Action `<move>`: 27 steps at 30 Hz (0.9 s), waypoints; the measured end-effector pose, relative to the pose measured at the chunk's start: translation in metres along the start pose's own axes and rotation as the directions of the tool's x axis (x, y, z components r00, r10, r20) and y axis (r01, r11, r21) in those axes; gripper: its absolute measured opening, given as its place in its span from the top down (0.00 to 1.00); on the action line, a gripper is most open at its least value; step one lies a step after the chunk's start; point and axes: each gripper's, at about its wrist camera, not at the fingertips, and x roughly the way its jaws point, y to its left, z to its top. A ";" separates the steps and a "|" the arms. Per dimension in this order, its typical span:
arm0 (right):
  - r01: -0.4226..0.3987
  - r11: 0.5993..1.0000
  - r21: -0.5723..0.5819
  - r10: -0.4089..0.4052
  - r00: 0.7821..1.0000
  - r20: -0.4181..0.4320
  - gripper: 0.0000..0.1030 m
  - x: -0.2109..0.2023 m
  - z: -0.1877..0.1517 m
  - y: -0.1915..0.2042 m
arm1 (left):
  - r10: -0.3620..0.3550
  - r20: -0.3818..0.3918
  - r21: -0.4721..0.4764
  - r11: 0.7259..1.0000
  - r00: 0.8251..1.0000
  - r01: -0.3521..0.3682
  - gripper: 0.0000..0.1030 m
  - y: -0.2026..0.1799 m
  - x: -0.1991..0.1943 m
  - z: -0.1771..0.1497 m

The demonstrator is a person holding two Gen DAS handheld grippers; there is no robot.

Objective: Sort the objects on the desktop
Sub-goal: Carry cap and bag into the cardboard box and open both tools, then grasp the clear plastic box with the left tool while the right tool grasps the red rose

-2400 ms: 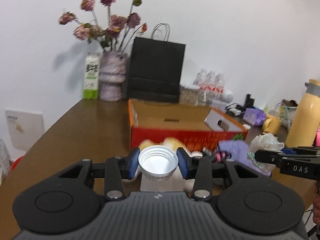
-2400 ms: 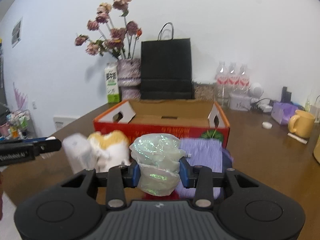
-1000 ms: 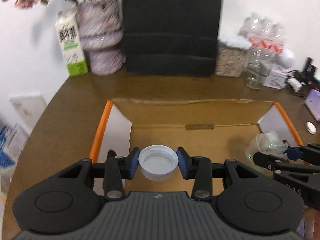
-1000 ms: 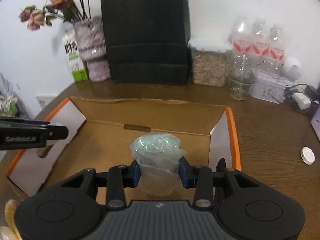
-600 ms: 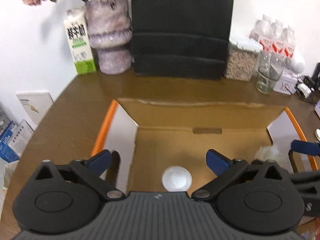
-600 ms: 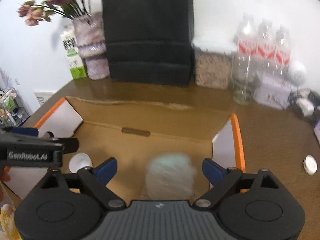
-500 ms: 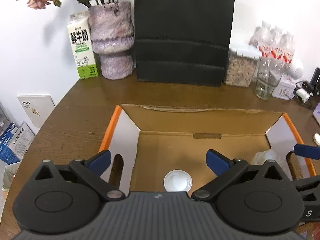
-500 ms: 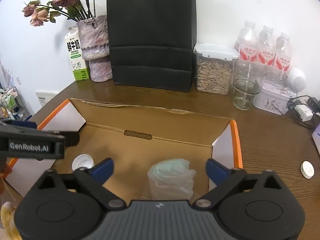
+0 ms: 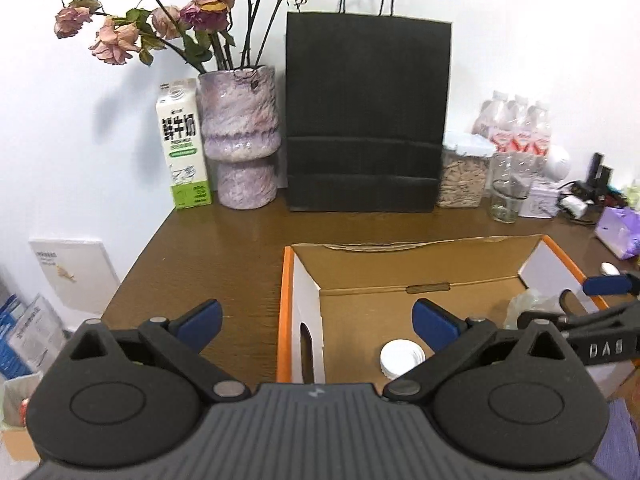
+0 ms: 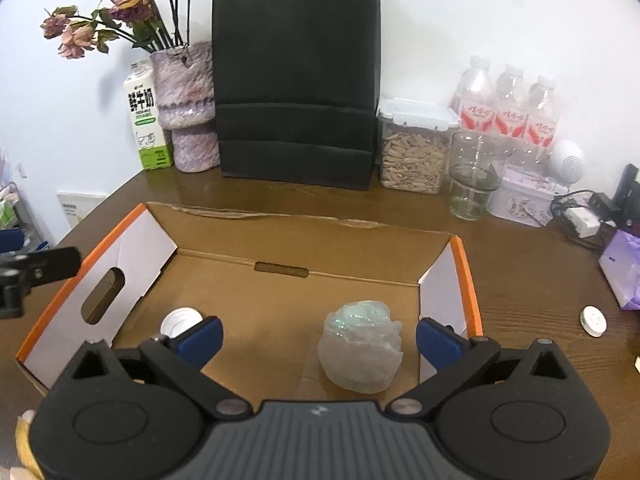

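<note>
An open cardboard box (image 10: 466, 280) with orange rims lies on the brown table. On its floor rest a white ribbed cap (image 10: 180, 320) at the left and a crumpled clear plastic wad (image 10: 360, 350) at the right. My right gripper (image 10: 318, 338) hangs open over the box, above the wad and clear of it. My left gripper (image 9: 316, 322) is open and empty over the box's left wall (image 9: 306, 304). In the left wrist view the cap (image 9: 402, 358) shows beside the right fingertip, and the wad (image 9: 528, 306) is partly hidden by the other gripper.
Along the wall stand a milk carton (image 9: 184, 152), a vase of dried roses (image 9: 240, 136), a black paper bag (image 9: 366, 112), a seed jar (image 10: 414, 148), a glass (image 10: 474, 176) and water bottles (image 10: 508, 104). A white disc (image 10: 594, 320) and a purple pack (image 10: 622, 268) lie to the right.
Both grippers opened; the cap and the plastic wad dropped onto the box floor. The left gripper then drew back and to the left; the right one lifted slightly.
</note>
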 end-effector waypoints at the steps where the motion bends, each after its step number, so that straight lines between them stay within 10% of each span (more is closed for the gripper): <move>1: 0.002 1.000 -0.002 -0.002 1.000 0.007 0.00 -0.002 0.000 0.002 | -0.016 0.009 0.000 1.000 1.000 0.016 0.00 0.005 -0.002 -0.002; 18: 0.106 0.993 0.047 -0.108 0.994 0.032 0.00 -0.067 -0.050 0.002 | -0.152 0.040 0.040 0.988 0.988 0.150 0.00 0.024 -0.038 -0.029; 27: 0.016 0.999 -0.037 -0.013 0.998 0.066 0.00 -0.129 -0.115 0.011 | -0.029 0.094 0.015 1.000 0.995 0.028 0.00 -0.011 -0.107 -0.086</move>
